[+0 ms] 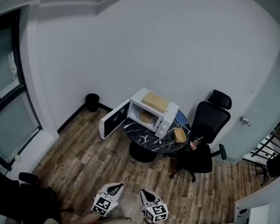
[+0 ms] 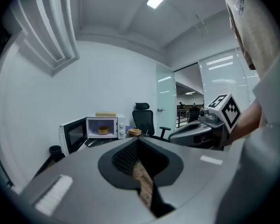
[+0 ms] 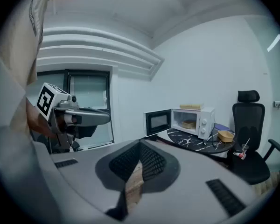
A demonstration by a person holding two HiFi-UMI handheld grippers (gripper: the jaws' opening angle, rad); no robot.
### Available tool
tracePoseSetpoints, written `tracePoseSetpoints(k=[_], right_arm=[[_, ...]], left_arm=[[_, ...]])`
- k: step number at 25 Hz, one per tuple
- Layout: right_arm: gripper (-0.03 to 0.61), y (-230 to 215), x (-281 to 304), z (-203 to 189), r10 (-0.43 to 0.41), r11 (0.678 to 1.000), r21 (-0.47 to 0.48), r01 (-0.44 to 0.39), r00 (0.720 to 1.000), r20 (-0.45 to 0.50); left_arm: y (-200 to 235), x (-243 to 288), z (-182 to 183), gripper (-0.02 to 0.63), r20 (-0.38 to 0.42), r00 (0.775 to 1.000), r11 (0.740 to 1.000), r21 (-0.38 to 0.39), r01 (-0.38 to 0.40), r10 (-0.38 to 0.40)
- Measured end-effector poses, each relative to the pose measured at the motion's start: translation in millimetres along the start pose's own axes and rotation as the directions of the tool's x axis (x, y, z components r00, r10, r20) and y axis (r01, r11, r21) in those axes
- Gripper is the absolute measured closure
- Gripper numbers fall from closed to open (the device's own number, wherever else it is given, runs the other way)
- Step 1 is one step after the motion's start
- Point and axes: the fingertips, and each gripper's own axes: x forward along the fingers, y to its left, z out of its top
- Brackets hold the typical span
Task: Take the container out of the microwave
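Open microwave (image 1: 165, 122) on dark, perhaps marble, table (image 1: 143, 137)

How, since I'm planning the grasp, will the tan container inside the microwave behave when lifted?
The container looks shallow and wide, so it probably sits stable and won't roll. It seems thin-walled, so it is likely light, perhaps flexing when squeezed. Contents can't be made out from this distance; if full, it could spill when tilted.
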Motion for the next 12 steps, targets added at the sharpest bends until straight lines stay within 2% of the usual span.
tracePoseSetpoints(k=[7, 12], right_arm=[[0.571, 20, 17, -8, 0.068, 0.998, 0.018, -0.068, 0.998, -0.019], [0.571, 27, 32, -4, 0.052, 0.998, 0.033, -0.052, 0.999, -0.006]], left_arm=[[16, -5, 5, 0.606, -0.002, 1.0, 0.999, 0.034, -0.003, 0.003], [28, -13, -3, 0.606, -0.026, 1.0, 0.999, 0.035, 0.014, -0.013]])
